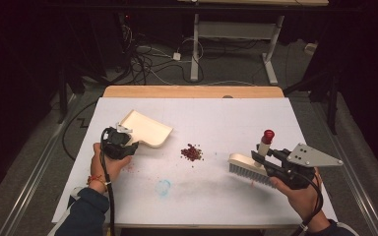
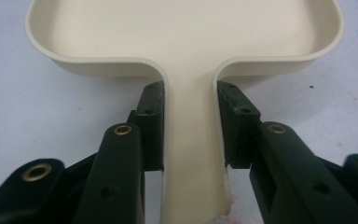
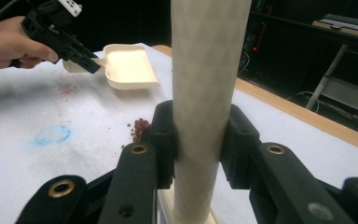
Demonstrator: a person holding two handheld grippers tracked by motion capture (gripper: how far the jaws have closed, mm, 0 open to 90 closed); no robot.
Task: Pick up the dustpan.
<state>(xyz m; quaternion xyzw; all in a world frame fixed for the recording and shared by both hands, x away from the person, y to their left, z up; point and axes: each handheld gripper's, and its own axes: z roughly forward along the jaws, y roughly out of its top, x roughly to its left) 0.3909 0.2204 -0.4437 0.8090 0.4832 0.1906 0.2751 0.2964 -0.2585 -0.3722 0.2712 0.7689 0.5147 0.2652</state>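
A cream dustpan [image 1: 145, 128] lies at the left of the white table top, its tray pointing to the back right. My left gripper [image 1: 126, 141] is shut on the dustpan's handle [image 2: 193, 140], pads pressed on both sides of it. A small pile of dark red beans [image 1: 191, 153] sits mid-table. At the right, my right gripper [image 1: 260, 160] is shut on the cream handle [image 3: 205, 93] of a brush [image 1: 246, 168] with grey bristles and a red cap [image 1: 267, 134]. The brush stands bristles down on the table. The dustpan [image 3: 128, 65] and beans [image 3: 140, 128] also show beyond the brush handle.
A blue smudge [image 1: 163, 187] and faint red stains [image 1: 132, 169] mark the white table top [image 1: 216, 196]. A wooden edge [image 1: 192, 92] runs along the far side. Beyond it are cables on the floor and a white desk frame [image 1: 236, 34].
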